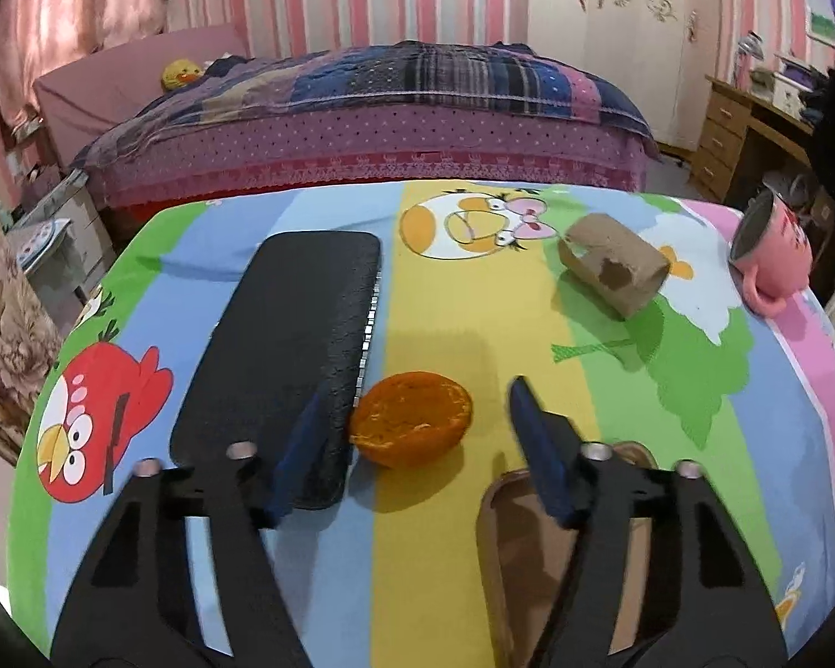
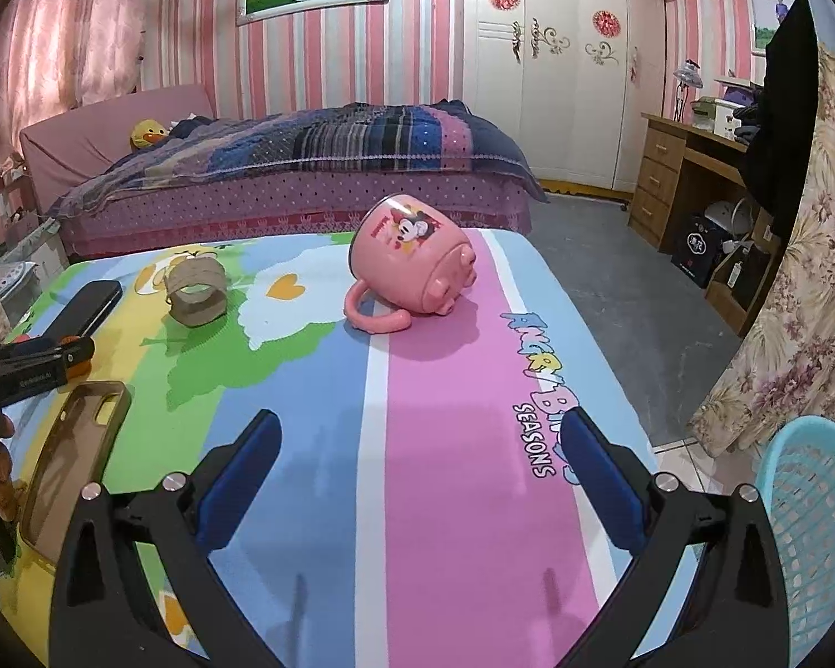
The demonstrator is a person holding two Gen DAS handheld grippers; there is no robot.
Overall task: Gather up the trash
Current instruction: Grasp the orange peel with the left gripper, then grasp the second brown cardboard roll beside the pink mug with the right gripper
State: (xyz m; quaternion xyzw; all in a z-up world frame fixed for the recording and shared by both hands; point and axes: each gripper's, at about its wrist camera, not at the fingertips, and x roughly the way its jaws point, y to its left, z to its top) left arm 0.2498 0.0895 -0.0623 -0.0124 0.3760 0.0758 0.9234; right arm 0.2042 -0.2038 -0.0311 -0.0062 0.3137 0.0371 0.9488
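Note:
An orange peel half (image 1: 412, 426) lies on the cartoon-print tablecloth (image 1: 473, 306), just ahead of my left gripper (image 1: 417, 395), which is open with the peel between and slightly beyond its blue fingertips. A torn cardboard tube (image 1: 612, 270) lies farther right; it also shows in the right wrist view (image 2: 195, 292). My right gripper (image 2: 423, 428) is open and empty above the pink stripe of the cloth. A light blue mesh basket (image 2: 813, 506) stands off the table's right edge. The left gripper (image 2: 44, 359) shows at the left edge of the right wrist view.
A black phone (image 1: 289, 356) lies left of the peel, touching it or nearly. A brown phone case (image 1: 534, 545) lies under my left gripper's right finger. A pink Minnie mug (image 2: 412, 259) lies on its side. A bed, wardrobe and desk stand beyond the table.

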